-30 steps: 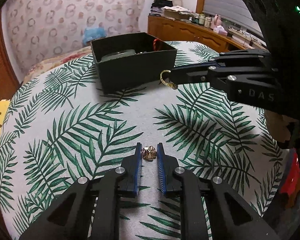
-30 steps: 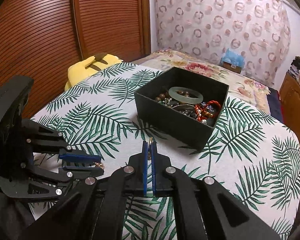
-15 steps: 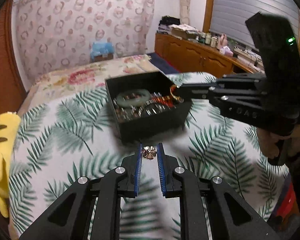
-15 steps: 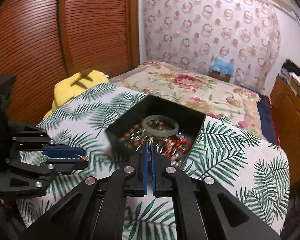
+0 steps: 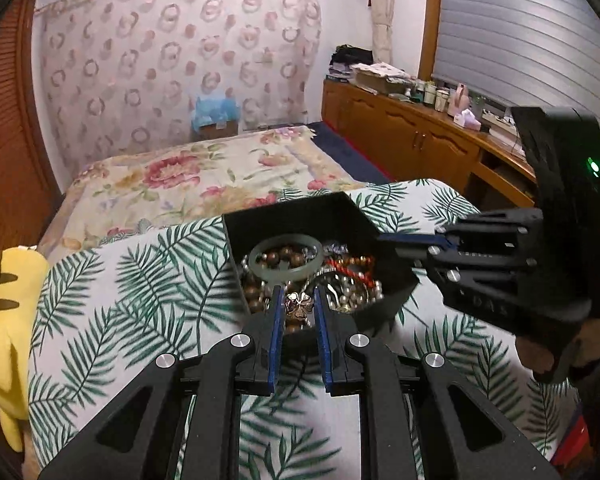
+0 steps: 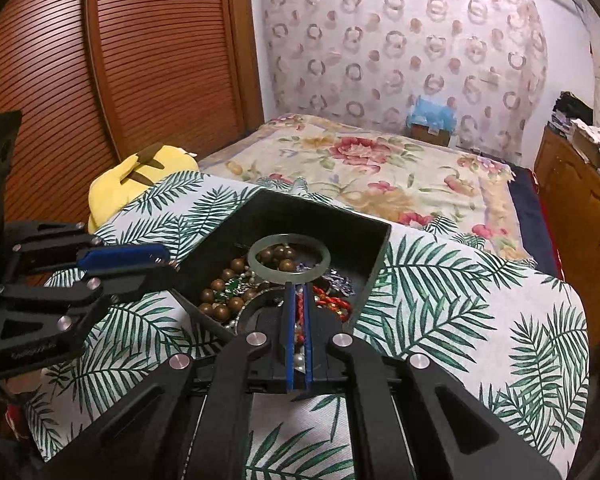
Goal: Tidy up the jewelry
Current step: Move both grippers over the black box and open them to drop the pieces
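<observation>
A black open box (image 5: 396, 296) (image 6: 352, 224) stands on the palm-leaf cloth and holds a pale green bangle (image 5: 286, 258) (image 6: 289, 258), brown beads, red beads and pearls. My left gripper (image 5: 299, 300) is shut on a small gold clover-shaped piece (image 5: 299, 305) and holds it over the box's near edge. My right gripper (image 6: 298, 286) is nearly shut over the box's contents; I cannot tell whether the gold ring is still between its tips. It shows from the side in the left wrist view (image 5: 384, 238), tips above the box's right rim.
The palm-leaf cloth (image 5: 140, 280) covers a rounded surface. A yellow plush toy (image 5: 4, 300) (image 6: 140, 168) lies at its left edge. A floral bed (image 6: 380, 160) lies behind, a wooden slatted door (image 6: 100, 80) on the left, wooden cabinets (image 5: 420, 148) on the right.
Both grippers have risen and moved forward to the box. The left carried the gold clover piece from the cloth to above the box; the right tips moved over its contents.
</observation>
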`<state>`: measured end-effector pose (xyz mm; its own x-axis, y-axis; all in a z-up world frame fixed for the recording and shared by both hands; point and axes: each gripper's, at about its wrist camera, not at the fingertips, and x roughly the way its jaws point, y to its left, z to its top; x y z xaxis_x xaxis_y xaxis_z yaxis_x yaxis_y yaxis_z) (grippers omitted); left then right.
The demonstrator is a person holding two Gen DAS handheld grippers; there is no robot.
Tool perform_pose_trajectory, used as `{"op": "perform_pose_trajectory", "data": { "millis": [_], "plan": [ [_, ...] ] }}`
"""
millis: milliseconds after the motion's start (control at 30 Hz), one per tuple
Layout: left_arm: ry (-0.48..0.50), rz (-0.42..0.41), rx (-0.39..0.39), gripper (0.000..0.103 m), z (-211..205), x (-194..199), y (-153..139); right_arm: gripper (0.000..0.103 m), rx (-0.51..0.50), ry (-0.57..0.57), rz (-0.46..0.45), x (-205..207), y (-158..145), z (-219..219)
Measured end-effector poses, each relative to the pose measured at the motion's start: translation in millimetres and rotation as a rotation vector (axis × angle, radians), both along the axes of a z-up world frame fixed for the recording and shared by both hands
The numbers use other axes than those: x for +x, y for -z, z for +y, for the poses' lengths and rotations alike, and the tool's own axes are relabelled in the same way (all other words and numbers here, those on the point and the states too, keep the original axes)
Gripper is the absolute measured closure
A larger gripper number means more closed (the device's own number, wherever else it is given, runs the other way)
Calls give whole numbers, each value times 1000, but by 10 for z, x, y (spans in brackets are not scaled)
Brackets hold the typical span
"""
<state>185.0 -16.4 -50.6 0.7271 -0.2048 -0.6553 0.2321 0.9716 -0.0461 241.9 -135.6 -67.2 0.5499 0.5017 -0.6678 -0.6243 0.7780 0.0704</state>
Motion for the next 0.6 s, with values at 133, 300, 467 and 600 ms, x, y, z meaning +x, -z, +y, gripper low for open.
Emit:
{"op": "perform_pose_trajectory", "data": {
  "millis": [133,300,467,600],
  "plan": [
    [-10,-2,7,89,-35,105,0,98,5,12,-3,-34,-11,-99],
    [-36,9,12,87,-59,196,-5,98,17,28,-26,-164,-57,-231],
    [-53,-7,19,64,-77,137,-27,98,36,40,-46,-305,-111,-345],
    [-63,-27,44,39,-120,51,-84,98,57,57,-60,-419,-164,-400]
  ]
}}
